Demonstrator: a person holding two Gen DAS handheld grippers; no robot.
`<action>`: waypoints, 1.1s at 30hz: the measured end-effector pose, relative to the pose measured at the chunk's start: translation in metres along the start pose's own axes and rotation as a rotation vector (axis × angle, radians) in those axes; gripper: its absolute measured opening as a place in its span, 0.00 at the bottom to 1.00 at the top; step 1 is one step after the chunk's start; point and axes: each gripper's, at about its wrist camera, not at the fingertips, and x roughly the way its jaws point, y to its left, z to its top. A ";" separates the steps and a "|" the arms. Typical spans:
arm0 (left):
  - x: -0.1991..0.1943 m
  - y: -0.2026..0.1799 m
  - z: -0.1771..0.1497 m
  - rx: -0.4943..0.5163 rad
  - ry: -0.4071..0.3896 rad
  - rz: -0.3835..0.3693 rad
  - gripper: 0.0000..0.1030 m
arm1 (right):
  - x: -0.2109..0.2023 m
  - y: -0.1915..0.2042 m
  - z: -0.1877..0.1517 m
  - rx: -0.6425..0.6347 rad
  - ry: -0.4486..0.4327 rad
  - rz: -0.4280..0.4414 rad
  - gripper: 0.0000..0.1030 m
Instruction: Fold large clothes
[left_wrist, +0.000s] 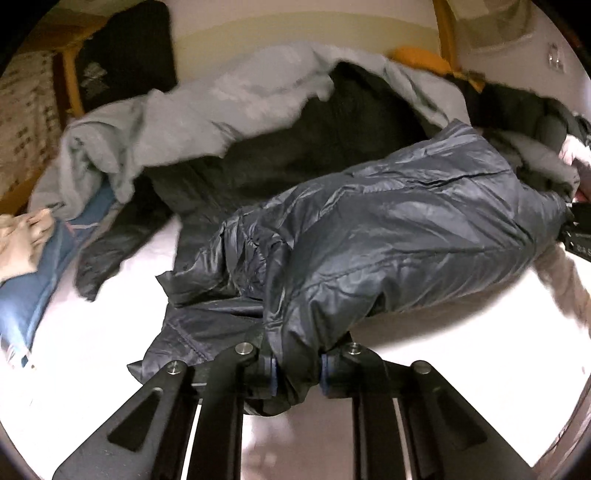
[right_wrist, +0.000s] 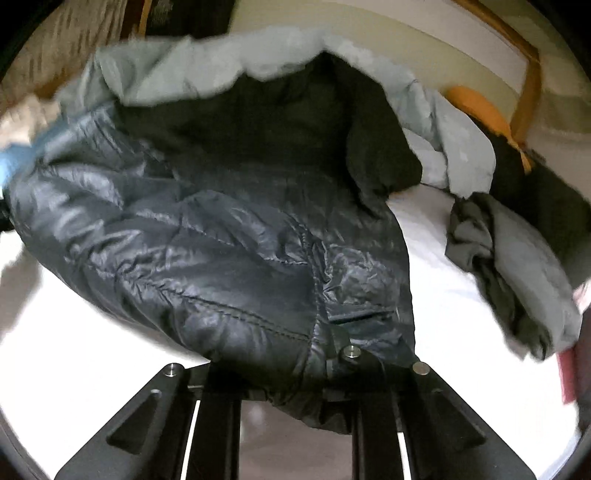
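A shiny dark navy puffer jacket (left_wrist: 388, 236) is stretched between my two grippers above a white bed sheet (left_wrist: 92, 332). My left gripper (left_wrist: 297, 363) is shut on a bunched edge of the jacket, the fabric squeezed between its blue-padded fingers. In the right wrist view the same jacket (right_wrist: 207, 251) hangs in front, and my right gripper (right_wrist: 295, 384) is shut on its hem, with the fingertips buried under the fabric. The right gripper (left_wrist: 576, 236) shows at the far right edge of the left wrist view, at the jacket's other end.
A light grey garment (left_wrist: 207, 110) lies in a heap with a black one (left_wrist: 332, 147) behind the jacket. Blue cloth (left_wrist: 37, 280) and a beige piece (left_wrist: 18, 243) lie at the left. An olive and grey garment (right_wrist: 509, 266) lies to the right. An orange item (right_wrist: 480, 107) sits by the wooden bed frame (right_wrist: 528, 85).
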 end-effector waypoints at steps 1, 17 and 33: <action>-0.008 0.001 -0.006 -0.013 -0.003 -0.002 0.15 | -0.014 0.005 -0.007 0.011 -0.013 0.026 0.16; -0.026 0.011 -0.066 -0.101 0.086 0.020 0.50 | -0.044 0.040 -0.076 -0.026 0.046 -0.038 0.41; -0.085 0.005 -0.073 -0.065 -0.032 0.077 0.16 | -0.097 0.021 -0.088 0.058 -0.047 -0.035 0.19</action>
